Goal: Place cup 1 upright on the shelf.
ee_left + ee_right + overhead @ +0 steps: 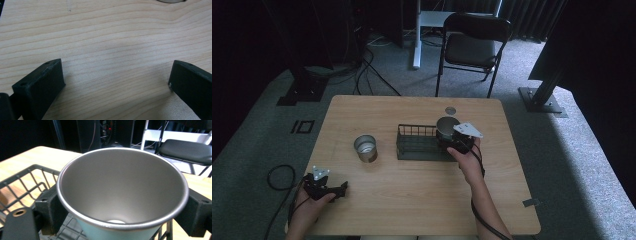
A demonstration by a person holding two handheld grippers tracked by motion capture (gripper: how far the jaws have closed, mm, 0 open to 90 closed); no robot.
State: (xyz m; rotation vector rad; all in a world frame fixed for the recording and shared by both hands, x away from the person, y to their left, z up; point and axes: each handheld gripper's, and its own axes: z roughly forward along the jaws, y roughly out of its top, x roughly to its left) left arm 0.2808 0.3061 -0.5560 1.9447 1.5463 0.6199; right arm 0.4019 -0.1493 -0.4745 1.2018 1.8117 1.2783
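A black wire basket [414, 145] sits at the table's middle. My right gripper [456, 141] is shut on a metal cup [447, 127] and holds it upright over the basket's right end. In the right gripper view this cup [120, 185] has a grey inside and a pale blue outside and sits between the two pads [48, 206], with basket wires [27, 182] at the left. A second metal cup [365, 148] stands on the table left of the basket. My left gripper [341, 190] rests near the table's front left corner, open [116, 82] over bare wood.
A small grey disc [450, 110] lies on the wooden table [412, 200] behind the basket. A black chair [474, 42] stands beyond the far edge. Cables [372, 70] and metal stand bases [542, 100] lie on the carpet.
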